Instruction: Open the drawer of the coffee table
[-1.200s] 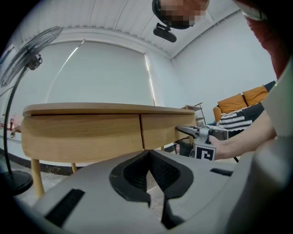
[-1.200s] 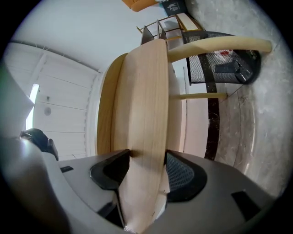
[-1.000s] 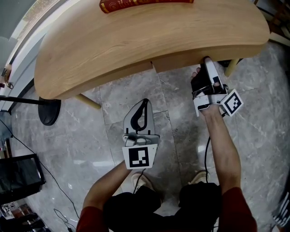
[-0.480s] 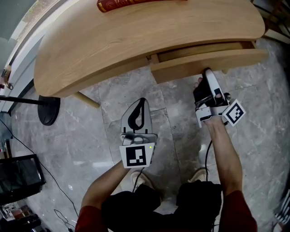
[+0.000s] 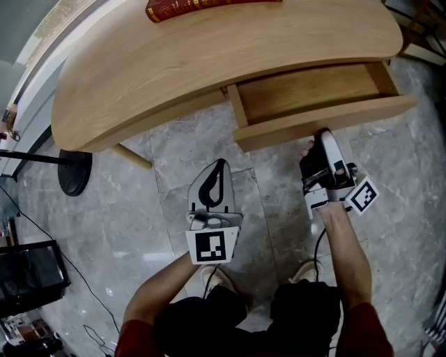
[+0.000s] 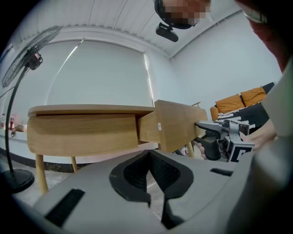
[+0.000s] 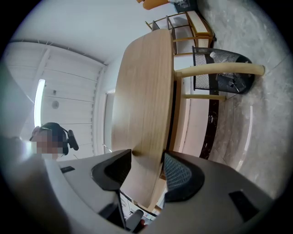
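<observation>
The drawer (image 5: 313, 94) stands out of the table (image 5: 160, 63) at 1 o'clock in the head view. It is open upward, its long axis runs 9 to 3, and its front faces 6. The right gripper (image 5: 323, 134) clamps the front panel, with wood filling the gap between its pads. The left gripper (image 5: 220, 164), well apart at 7, has its jaws together on nothing. A red book (image 5: 182, 8) at 12 bears gold lettering too small to read. A white sticker (image 6: 160, 127) on the drawer's side is also unreadable.
</observation>
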